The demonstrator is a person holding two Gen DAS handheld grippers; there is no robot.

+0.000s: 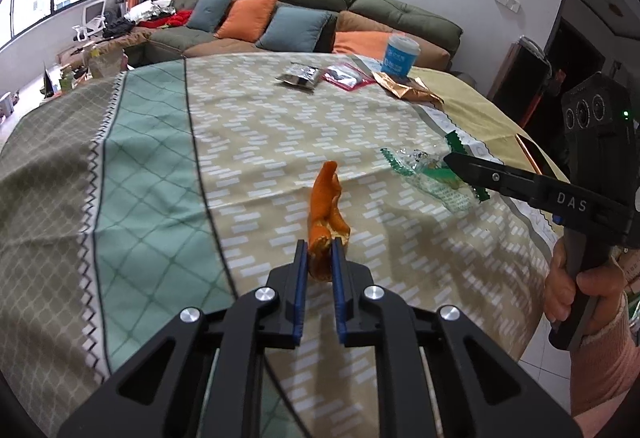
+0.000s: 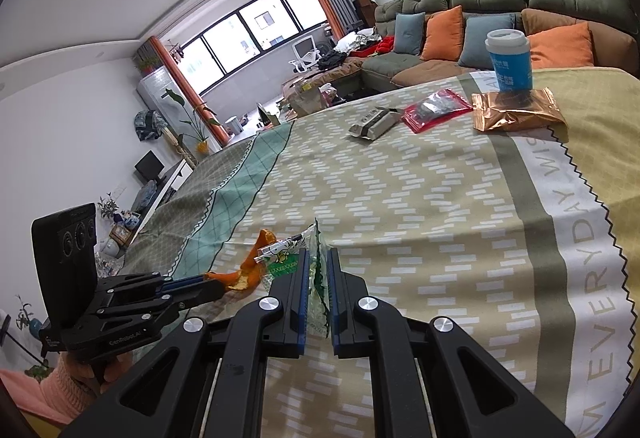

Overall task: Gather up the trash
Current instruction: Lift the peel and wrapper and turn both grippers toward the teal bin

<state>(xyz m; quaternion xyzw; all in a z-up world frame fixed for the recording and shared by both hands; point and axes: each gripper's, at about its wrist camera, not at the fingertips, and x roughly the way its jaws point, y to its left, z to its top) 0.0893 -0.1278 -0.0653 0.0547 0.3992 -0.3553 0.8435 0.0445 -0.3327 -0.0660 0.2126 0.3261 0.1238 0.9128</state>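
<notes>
My left gripper (image 1: pixel 319 246) is shut on an orange peel (image 1: pixel 327 203) and holds it just above the patterned tablecloth (image 1: pixel 248 141). My right gripper (image 2: pixel 317 258) is shut on a clear green-printed wrapper (image 2: pixel 286 258). In the left wrist view the right gripper (image 1: pixel 454 161) grips that wrapper (image 1: pixel 432 177) at the right. In the right wrist view the left gripper (image 2: pixel 208 284) holds the peel (image 2: pixel 252 266) at lower left. More trash lies at the far side: a silver packet (image 1: pixel 299 77), a red packet (image 1: pixel 343 76), a copper foil bag (image 1: pixel 404 87) and a blue cup (image 1: pixel 399 55).
The table edge runs close on the right (image 1: pixel 536 157). A green sofa (image 1: pixel 320 9) with orange and blue cushions stands behind the table. In the right wrist view the cup (image 2: pixel 509 59) stands beside the copper bag (image 2: pixel 516 111).
</notes>
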